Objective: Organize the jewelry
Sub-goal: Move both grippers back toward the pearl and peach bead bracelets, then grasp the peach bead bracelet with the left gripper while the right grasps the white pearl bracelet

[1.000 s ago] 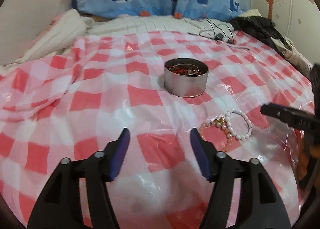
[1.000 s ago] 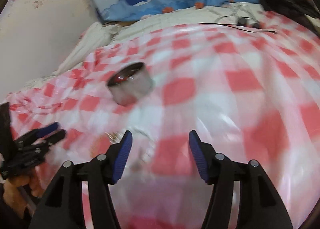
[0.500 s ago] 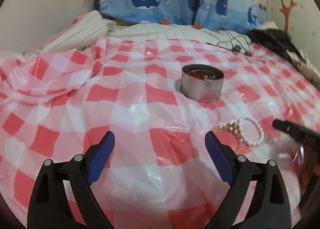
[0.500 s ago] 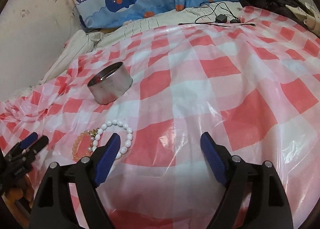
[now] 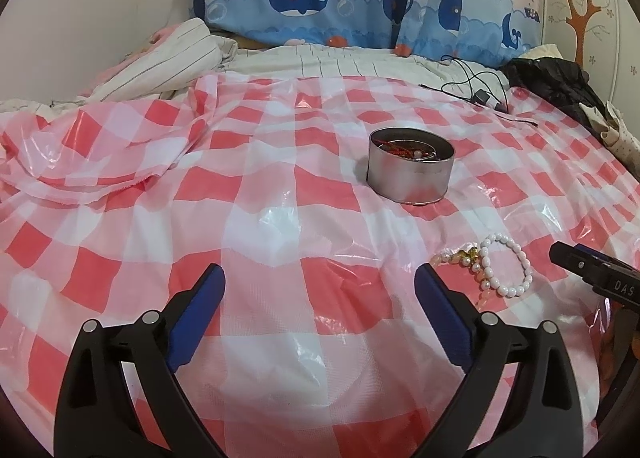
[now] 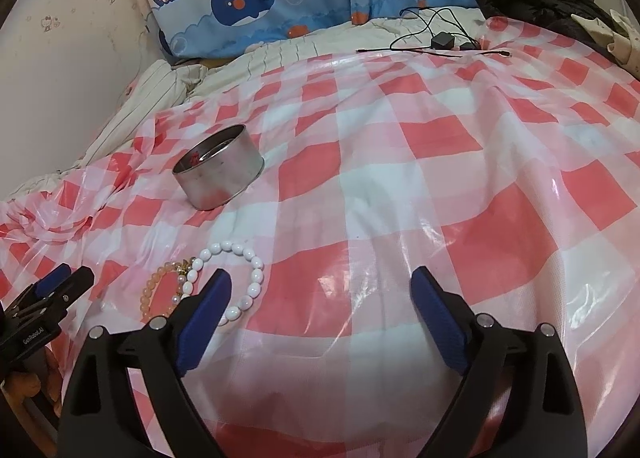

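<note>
Wider-spread left gripper (image 5: 320, 290); bracelet (image 6: 240, 278) part-hidden

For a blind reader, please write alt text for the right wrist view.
The open right gripper hovers over a red-and-white checked sheet, its left finger overlapping a white bead bracelet that lies against a peach bead bracelet. A round metal tin stands beyond them.

Left tool (image 5: 318, 290) and right tool (image 6: 320, 294) (both empty), jaws spread wide.
</note>
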A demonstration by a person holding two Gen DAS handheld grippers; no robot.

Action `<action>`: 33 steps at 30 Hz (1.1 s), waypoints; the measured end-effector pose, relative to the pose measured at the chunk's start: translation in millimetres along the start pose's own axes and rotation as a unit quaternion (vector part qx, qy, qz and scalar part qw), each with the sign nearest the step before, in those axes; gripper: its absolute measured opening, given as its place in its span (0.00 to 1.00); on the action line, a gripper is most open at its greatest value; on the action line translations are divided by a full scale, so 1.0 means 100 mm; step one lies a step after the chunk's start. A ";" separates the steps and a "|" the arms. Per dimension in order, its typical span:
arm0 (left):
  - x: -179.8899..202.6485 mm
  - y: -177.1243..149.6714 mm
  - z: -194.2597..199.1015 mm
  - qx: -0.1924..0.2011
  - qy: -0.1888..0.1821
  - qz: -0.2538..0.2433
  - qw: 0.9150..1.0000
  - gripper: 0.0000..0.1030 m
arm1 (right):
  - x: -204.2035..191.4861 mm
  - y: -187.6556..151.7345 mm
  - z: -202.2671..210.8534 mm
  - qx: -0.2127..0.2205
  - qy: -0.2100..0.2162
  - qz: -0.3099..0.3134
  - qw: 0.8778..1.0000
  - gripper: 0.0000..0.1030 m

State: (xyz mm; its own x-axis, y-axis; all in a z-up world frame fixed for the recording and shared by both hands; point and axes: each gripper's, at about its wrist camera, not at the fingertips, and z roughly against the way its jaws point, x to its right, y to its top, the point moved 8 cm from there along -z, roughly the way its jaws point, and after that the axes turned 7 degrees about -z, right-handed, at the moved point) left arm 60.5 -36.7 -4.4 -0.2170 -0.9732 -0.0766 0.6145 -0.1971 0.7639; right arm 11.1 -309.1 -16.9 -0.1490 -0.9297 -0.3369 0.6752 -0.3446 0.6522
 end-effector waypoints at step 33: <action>0.72 0.28 -0.05 0.023 -0.107 -0.181 0.977 0.91 | -0.62 0.14 -0.21 -0.034 -0.009 0.186 0.982 0.72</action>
State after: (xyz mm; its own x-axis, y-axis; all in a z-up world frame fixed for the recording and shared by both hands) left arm 65.9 -112.6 8.6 -0.5715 -0.7920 -0.2150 0.4341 -0.5141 0.7398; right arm 45.2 -253.2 -1.1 0.1045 -0.9920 -0.0706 0.7324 0.0287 0.6803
